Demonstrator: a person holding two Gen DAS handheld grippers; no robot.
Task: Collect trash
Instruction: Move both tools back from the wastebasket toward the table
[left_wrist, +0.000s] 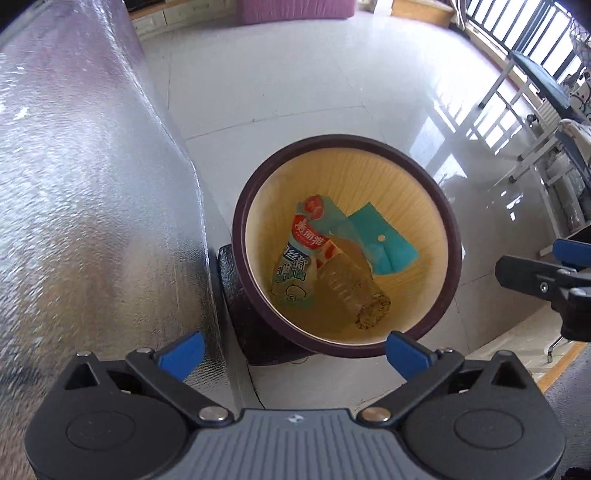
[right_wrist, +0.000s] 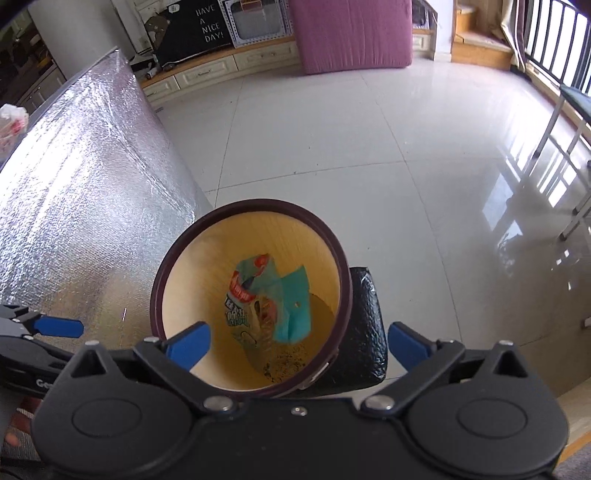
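Bin mouth (left_wrist: 347, 243) open from above; foil-covered surface (left_wrist: 92, 184) crowds left; tiled floor (right_wrist: 369, 147) beyond.

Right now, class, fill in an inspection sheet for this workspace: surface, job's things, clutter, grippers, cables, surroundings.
Surface: glossy white tiled floor.
Job's things: bin holding a printed wrapper, crushed bottle and teal packet.
Clutter: black bag beside the bin.
Grippers: left gripper and right gripper both open, empty, above the bin.
Cables: nothing seen.
Surroundings: silver foil sheet, purple mattress, cabinets.
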